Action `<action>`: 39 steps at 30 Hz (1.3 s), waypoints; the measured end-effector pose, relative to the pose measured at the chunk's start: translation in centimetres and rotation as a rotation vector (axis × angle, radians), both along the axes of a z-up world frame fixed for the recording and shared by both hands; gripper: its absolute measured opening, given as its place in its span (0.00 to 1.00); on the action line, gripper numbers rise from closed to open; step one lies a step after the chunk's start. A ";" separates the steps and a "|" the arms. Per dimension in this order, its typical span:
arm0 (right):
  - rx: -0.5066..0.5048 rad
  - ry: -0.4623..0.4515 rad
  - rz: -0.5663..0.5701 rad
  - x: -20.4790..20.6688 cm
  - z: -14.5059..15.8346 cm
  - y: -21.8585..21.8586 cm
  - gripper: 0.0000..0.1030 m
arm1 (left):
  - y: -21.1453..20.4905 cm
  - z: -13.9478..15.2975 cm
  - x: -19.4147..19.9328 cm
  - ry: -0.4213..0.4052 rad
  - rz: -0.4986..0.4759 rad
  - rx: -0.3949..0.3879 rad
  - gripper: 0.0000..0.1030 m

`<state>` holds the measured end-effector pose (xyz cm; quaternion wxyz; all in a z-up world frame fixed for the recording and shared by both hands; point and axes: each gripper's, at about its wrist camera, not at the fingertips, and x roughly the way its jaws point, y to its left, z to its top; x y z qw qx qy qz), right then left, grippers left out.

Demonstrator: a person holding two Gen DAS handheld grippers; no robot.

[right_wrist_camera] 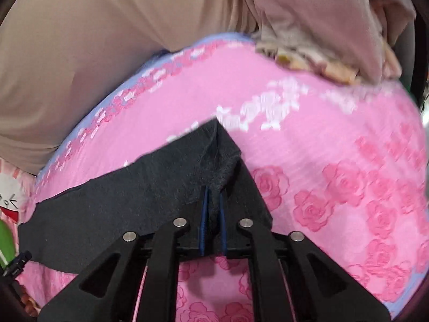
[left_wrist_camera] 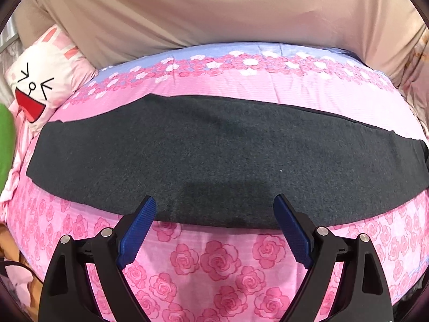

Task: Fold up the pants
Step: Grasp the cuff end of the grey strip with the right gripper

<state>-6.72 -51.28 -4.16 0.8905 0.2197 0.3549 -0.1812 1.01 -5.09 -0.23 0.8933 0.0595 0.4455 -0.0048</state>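
The dark grey pants (left_wrist_camera: 214, 155) lie flat as a long band across the pink rose bedspread (left_wrist_camera: 214, 263). My left gripper (left_wrist_camera: 215, 206) is open, its blue pads (left_wrist_camera: 139, 228) just over the pants' near edge, holding nothing. In the right wrist view my right gripper (right_wrist_camera: 213, 196) is shut on one end of the pants (right_wrist_camera: 150, 187), and the fabric bunches up between the blue pads (right_wrist_camera: 204, 214). The rest of the pants trails away to the left on the bed.
A white cartoon-face pillow (left_wrist_camera: 40, 80) and a green object (left_wrist_camera: 6, 139) lie at the left of the bed. A beige sheet or wall cover (left_wrist_camera: 214, 13) rises behind the bed. Crumpled pale bedding (right_wrist_camera: 316, 53) lies at the far right.
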 end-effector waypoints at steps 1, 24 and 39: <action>-0.063 -0.001 -0.016 -0.1 1.2 0.8 0.24 | 0.0 0.2 -0.1 -0.006 0.001 0.001 0.84; -0.367 0.089 0.730 19.4 0.7 28.4 0.05 | 6.8 -0.4 1.4 0.003 0.082 -0.099 0.84; -0.226 -0.014 0.323 8.2 4.1 15.1 0.73 | 5.2 -0.2 1.5 -0.003 0.054 -0.093 0.84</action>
